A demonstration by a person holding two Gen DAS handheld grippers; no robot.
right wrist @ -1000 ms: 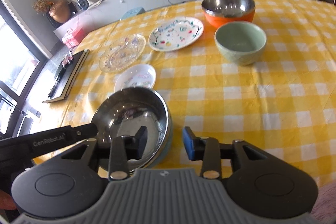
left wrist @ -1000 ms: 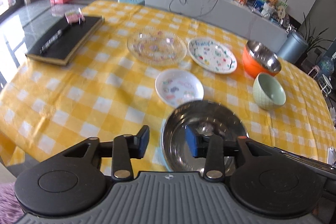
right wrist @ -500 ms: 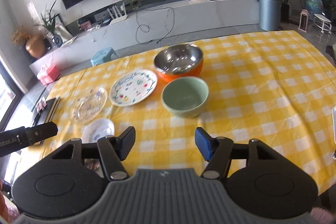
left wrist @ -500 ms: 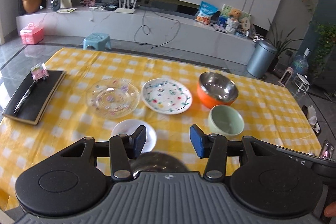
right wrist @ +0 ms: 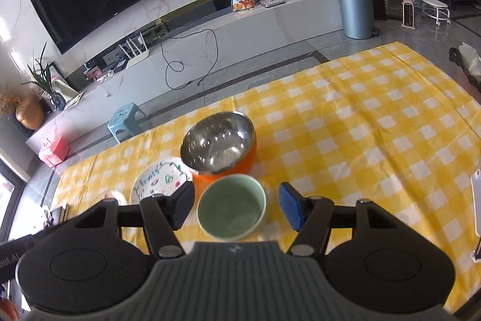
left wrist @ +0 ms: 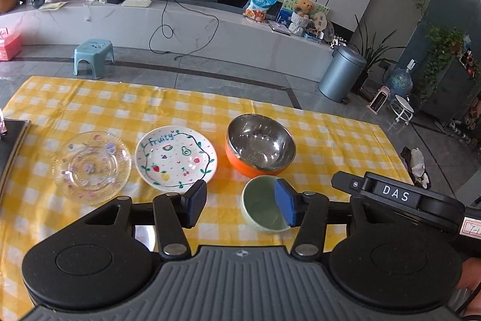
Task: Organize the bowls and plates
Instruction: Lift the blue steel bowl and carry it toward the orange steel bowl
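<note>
On the yellow checked tablecloth (left wrist: 90, 101) lie a clear glass plate (left wrist: 91, 166), a white "Fruity" plate (left wrist: 176, 160), an orange bowl with a steel inside (left wrist: 260, 146) and a pale green bowl (left wrist: 263, 208). My left gripper (left wrist: 240, 206) is open and empty, held above the near side of the table. My right gripper (right wrist: 236, 208) is open and empty, with the green bowl (right wrist: 231, 206) showing between its fingers below. The orange bowl (right wrist: 219, 146) and the Fruity plate (right wrist: 160, 181) lie beyond it.
A black notebook (left wrist: 9, 140) lies at the table's left edge. A phone (right wrist: 476, 200) lies at the right edge. Behind the table are a blue stool (left wrist: 93, 56), a grey bin (left wrist: 341, 74) and a TV bench (left wrist: 180, 23).
Both grippers have risen and pulled back from the table. The steel bowl and small white plate near the front edge have dropped out of view. Both grippers opened slightly wider.
</note>
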